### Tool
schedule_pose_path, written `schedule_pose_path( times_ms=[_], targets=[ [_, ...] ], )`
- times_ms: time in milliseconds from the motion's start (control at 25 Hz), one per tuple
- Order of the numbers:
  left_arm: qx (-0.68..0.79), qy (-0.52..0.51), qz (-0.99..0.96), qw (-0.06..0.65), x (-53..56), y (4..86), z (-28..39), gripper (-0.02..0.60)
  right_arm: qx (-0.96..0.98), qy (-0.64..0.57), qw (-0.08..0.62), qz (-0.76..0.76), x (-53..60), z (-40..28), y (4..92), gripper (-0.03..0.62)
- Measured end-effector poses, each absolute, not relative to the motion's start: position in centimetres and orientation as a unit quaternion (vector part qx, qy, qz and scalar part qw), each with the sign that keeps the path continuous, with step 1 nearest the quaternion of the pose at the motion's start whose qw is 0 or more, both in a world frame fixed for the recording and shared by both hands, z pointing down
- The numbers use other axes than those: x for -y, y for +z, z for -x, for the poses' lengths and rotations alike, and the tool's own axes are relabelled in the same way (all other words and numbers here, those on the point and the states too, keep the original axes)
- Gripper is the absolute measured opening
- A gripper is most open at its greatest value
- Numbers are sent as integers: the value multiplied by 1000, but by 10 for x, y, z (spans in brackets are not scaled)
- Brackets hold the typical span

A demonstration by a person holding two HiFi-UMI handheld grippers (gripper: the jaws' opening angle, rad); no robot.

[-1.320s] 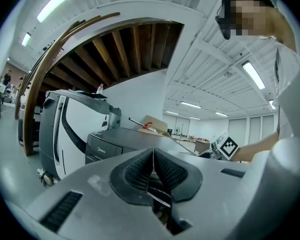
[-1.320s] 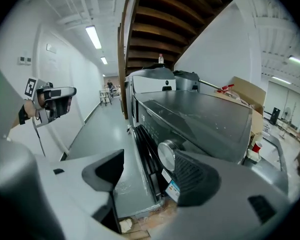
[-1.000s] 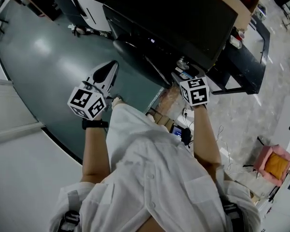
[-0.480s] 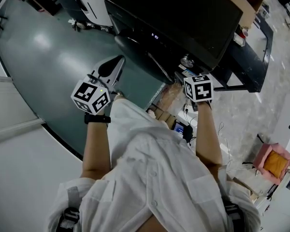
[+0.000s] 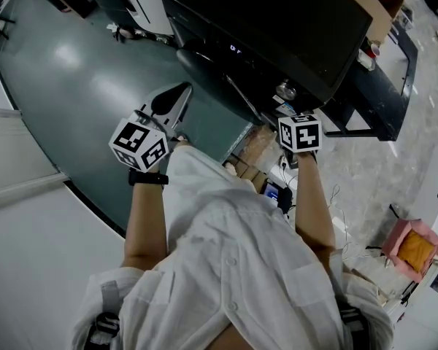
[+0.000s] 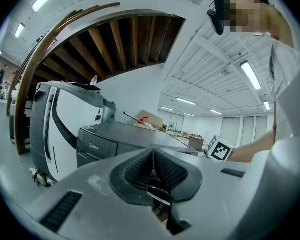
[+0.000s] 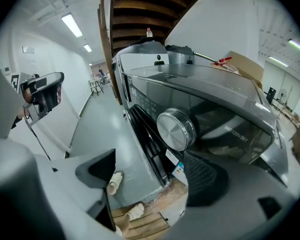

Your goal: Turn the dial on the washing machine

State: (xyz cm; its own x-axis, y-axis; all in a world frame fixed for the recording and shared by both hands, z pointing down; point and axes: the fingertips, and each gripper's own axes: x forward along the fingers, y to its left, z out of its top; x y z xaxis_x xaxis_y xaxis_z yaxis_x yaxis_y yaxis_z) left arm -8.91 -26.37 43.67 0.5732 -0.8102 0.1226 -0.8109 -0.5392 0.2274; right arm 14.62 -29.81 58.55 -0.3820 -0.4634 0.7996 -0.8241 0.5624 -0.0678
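Observation:
The dark washing machine (image 5: 277, 28) stands in front of me, its round silver dial (image 7: 176, 129) on the front panel. My right gripper (image 7: 150, 176) is open just short of the dial. The dial sits ahead of and slightly above the gap between the jaws, untouched. In the head view the dial (image 5: 285, 90) shows just beyond the right gripper's marker cube (image 5: 299, 132), which hides the jaws. My left gripper (image 6: 153, 170) is shut on nothing. It hangs out to the left (image 5: 177, 97) over the floor, away from the machine.
A cardboard box (image 5: 365, 6) lies on top of the machine. A white appliance (image 6: 55, 129) stands beside it at the left. My sandalled feet (image 7: 115, 183) are by a wooden pallet (image 7: 140, 224) below the machine's front. A pink bag (image 5: 412, 243) and cables lie at the right.
The head view has shifted a little. Both grippers have crept slightly toward the machine; the right one stays by the dial and the left one stays shut.

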Motion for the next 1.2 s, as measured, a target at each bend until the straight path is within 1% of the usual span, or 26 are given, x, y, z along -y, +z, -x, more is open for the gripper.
schedule_pose_path(
  times_ms=[160,280,400,480,560,600,680,720,880,1040,1200],
  targets=[
    [459,4,-879,130,265,437,86,17,800,242,388,-389,295,-145,590,428],
    [457,10,-881,125,266,436,82,17,807,240,409,-350,282,-139,587,405],
    [456,17,-882,116,266,433,79,17,840,172,408,-314,278,-118,554,377],
    [458,17,-881,115,266,431,78,17,863,110,381,-313,292,-104,528,367],
    [459,17,-881,116,265,430,77,17,870,74,365,-324,308,-101,519,367],
    [459,17,-881,116,264,430,76,17,866,68,371,-328,313,-104,522,367],
    [459,20,-881,116,262,430,74,17,852,67,394,-338,315,-115,533,369],
    [459,22,-881,116,262,431,74,17,846,72,400,-346,313,-123,537,355],
    [462,23,-879,116,261,432,74,17,839,96,397,-360,300,-143,537,365],
    [462,22,-879,116,261,430,71,17,860,67,369,-346,307,-125,518,362],
    [454,27,-883,114,260,429,62,17,855,61,382,-345,315,-120,533,370]
  ],
)
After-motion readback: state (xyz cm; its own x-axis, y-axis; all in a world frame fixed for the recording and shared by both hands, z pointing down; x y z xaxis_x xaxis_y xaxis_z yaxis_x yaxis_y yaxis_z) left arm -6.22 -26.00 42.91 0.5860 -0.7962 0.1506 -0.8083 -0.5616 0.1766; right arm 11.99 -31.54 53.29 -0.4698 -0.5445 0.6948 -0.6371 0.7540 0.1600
